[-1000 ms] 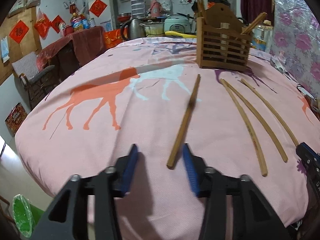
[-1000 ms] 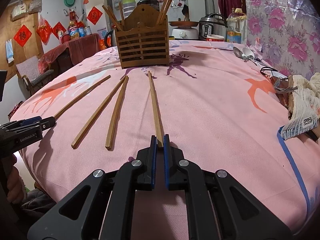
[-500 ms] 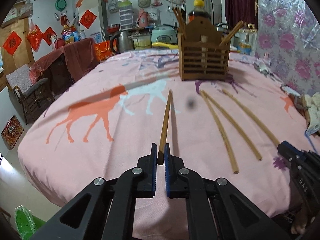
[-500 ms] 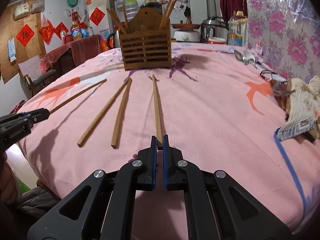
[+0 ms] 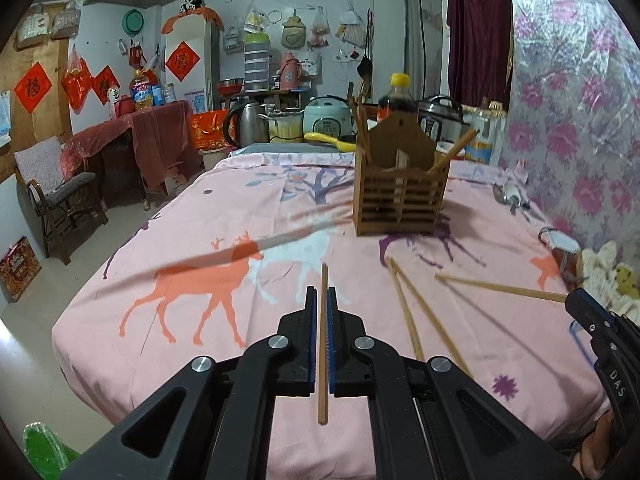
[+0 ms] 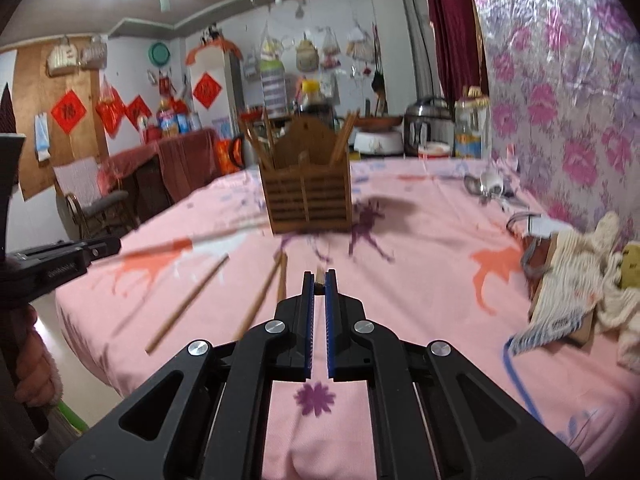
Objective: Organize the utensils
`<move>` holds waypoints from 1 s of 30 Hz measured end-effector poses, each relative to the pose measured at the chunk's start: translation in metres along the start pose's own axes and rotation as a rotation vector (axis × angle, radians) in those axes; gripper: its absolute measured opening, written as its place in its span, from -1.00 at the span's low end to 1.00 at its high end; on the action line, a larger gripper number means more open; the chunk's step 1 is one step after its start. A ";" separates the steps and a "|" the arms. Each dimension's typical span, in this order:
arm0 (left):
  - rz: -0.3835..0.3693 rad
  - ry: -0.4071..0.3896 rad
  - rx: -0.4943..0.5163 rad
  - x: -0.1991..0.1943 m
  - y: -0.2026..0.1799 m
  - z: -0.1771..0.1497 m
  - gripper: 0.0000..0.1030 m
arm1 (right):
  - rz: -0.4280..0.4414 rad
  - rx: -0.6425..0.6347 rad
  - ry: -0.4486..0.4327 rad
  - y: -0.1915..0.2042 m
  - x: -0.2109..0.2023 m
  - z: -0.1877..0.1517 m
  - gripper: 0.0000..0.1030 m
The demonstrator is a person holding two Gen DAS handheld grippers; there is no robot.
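My left gripper [image 5: 320,294] is shut on a wooden chopstick [image 5: 323,344] and holds it above the pink tablecloth. My right gripper [image 6: 319,278] is shut on another chopstick [image 6: 319,279], seen end-on between its pads; that chopstick shows in the left wrist view [image 5: 500,289], with the right gripper [image 5: 576,300] at its end. Two chopsticks [image 5: 416,312] lie on the cloth between the grippers; they show in the right wrist view [image 6: 266,292]. The wooden utensil holder [image 5: 400,196] stands further back with several chopsticks in it; it shows in the right wrist view [image 6: 308,196].
Spoons [image 6: 486,186] lie at the far right of the table. A knitted cloth on a board [image 6: 572,276] sits at the right edge. A soy sauce bottle [image 5: 396,96] and cookers stand behind the holder. A chair [image 5: 60,200] stands left of the table.
Both grippers have lifted off the cloth, each with its chopstick. One second ago the left gripper was open around its chopstick; it then shut on it.
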State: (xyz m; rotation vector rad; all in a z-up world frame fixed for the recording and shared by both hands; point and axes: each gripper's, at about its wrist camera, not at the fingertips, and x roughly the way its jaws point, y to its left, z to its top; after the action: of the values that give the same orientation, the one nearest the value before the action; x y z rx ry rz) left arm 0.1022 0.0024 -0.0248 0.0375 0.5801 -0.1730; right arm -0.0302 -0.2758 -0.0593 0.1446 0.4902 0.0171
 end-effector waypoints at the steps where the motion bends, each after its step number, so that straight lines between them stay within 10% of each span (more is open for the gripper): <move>1: -0.004 0.001 -0.002 0.000 0.001 0.002 -0.91 | 0.002 0.001 -0.010 0.000 -0.002 0.004 -0.89; 4: -0.029 0.045 -0.023 0.009 0.007 -0.003 -0.74 | 0.007 0.004 -0.022 -0.001 -0.003 0.008 -0.89; 6: -0.030 0.082 -0.035 0.018 0.010 -0.018 -0.05 | 0.005 0.008 -0.017 -0.003 -0.002 0.006 -0.89; 7: -0.022 0.090 -0.037 0.022 0.011 -0.025 -0.03 | 0.003 0.013 -0.011 -0.004 0.000 0.004 -0.89; 15: 0.009 0.263 0.008 0.067 0.010 -0.083 -0.13 | 0.008 0.040 0.002 -0.008 -0.001 -0.001 -0.88; 20: -0.001 0.230 0.058 0.057 0.006 -0.091 -0.88 | 0.015 0.056 0.006 -0.012 -0.002 -0.003 -0.89; 30: -0.032 0.138 0.030 0.024 0.003 -0.051 -0.89 | 0.018 0.067 -0.002 -0.016 -0.003 0.001 -0.89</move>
State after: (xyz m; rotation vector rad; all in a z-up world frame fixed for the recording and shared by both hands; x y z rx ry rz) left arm 0.0944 0.0061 -0.0806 0.0698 0.7159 -0.2109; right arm -0.0330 -0.2919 -0.0588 0.2147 0.4872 0.0182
